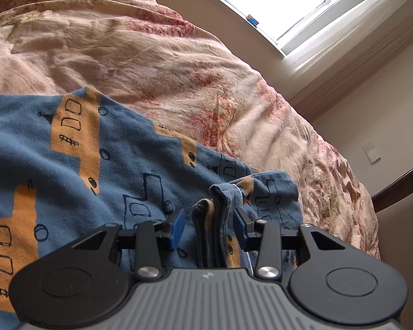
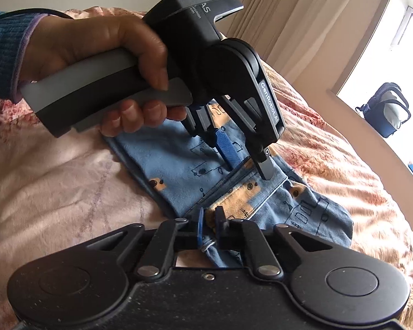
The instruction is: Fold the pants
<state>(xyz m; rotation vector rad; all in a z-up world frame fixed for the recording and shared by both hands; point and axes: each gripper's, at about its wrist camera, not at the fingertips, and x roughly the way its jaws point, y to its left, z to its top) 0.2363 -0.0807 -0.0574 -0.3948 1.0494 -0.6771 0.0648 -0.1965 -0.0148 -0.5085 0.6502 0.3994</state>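
Two grippers worked blue pajama pants [image 2: 176, 170] printed with orange blocks and black line drawings, lying folded on a pink floral bedspread [image 2: 55, 181]. Left gripper [image 1: 208, 227] stood open astride a bunched fabric ridge. Right gripper [image 2: 209, 227] was pinched closed on the pants' edge.

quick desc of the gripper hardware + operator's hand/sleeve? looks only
Both grippers, left gripper and right gripper: black linkage arms, round black pivot housings, silver rivets, blue ribbed pads. White "GenRobot.AI" lettering, grey-black handle, black cable. Bare hand, blue knit sleeve with purple cuff.
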